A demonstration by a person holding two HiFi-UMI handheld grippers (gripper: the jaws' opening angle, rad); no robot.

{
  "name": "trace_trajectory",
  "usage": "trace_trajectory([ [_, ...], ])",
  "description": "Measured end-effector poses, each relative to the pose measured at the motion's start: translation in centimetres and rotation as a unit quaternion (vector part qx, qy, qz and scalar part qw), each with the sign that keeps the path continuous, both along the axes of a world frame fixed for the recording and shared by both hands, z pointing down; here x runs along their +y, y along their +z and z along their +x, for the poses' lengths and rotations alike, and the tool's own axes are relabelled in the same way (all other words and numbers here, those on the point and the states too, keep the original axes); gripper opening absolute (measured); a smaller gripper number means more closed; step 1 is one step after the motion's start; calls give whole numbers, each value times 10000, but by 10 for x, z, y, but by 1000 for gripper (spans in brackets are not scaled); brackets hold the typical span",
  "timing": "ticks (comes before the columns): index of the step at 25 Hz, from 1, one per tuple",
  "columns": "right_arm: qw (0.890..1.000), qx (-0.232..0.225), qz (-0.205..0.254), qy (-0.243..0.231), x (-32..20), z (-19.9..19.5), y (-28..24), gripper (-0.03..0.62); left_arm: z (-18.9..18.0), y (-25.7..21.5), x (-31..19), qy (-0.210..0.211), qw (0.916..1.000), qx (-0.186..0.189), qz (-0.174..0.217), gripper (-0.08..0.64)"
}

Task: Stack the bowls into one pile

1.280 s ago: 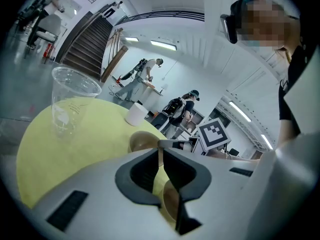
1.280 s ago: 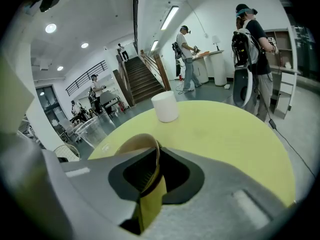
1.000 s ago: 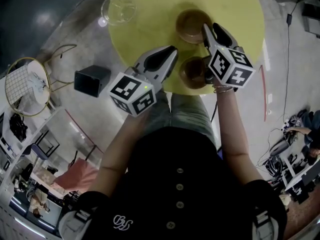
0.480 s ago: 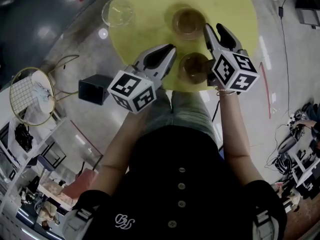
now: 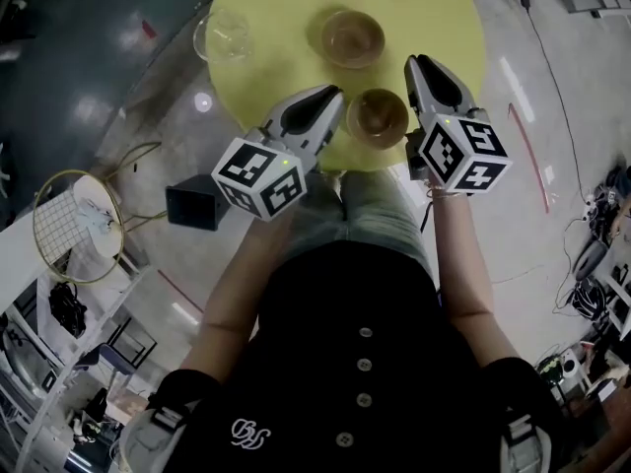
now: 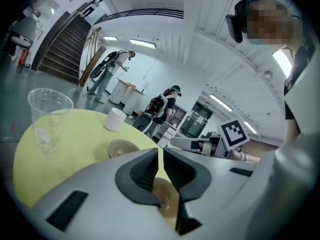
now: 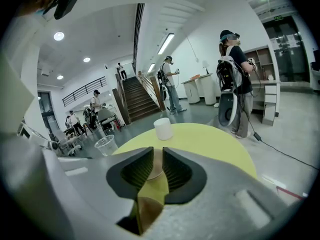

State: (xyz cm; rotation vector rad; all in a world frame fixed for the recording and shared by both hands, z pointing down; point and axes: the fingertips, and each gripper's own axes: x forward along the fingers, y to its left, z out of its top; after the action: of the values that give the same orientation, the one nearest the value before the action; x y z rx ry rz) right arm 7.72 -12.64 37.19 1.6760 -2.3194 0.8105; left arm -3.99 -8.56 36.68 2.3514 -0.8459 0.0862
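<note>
**A:** Head view first. How far along is the stacking?

**B:** Not started, I'd judge. The far bowl [image 5: 352,37] and the near bowl [image 5: 377,117] sit apart on the yellow tabletop [image 5: 286,28], neither inside the other. The left claw [image 5: 333,95] hangs just left of the near bowl and the right claw [image 5: 422,65] just right of it. Neither claw touches it.

**A:** And the left gripper view?

**B:** Its jaws stand almost together with only a slit between them, and nothing is in it. The near bowl shows below, with a clear cup [image 6: 47,116] off to the left.

**A:** The right gripper view?

**B:** Its jaws are closing on nothing. The far bowl's rim shows through the narrow gap, with a white cup [image 7: 163,129] behind it.

**A:** What has changed since a second ago?

**B:** The right claw was low against the near bowl, then its jaws spread. Now it has drawn up and back. The bowls remain separate, so one must yet go into the other
</note>
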Motion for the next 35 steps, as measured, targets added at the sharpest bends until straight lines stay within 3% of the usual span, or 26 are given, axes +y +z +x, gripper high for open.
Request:
trace_trajectory([
  [11,9993,3,-19,378,54,15,8,5,18,3,30,540,9985,5,7,40],
  [27,9933,-129,-919,683,109,8,69,6,30,35,54,992,9941,-147,-425,40],
  [28,9926,-145,-975,706,111,8,72,10,30,36,55,1006,9938,-141,-443,40],
  [30,9910,-178,-1094,748,113,8,80,85,32,38,55,1023,9936,-116,-476,40],
  [35,9876,-315,-1254,891,116,7,91,117,37,43,59,1118,9921,-100,-563,40],
])
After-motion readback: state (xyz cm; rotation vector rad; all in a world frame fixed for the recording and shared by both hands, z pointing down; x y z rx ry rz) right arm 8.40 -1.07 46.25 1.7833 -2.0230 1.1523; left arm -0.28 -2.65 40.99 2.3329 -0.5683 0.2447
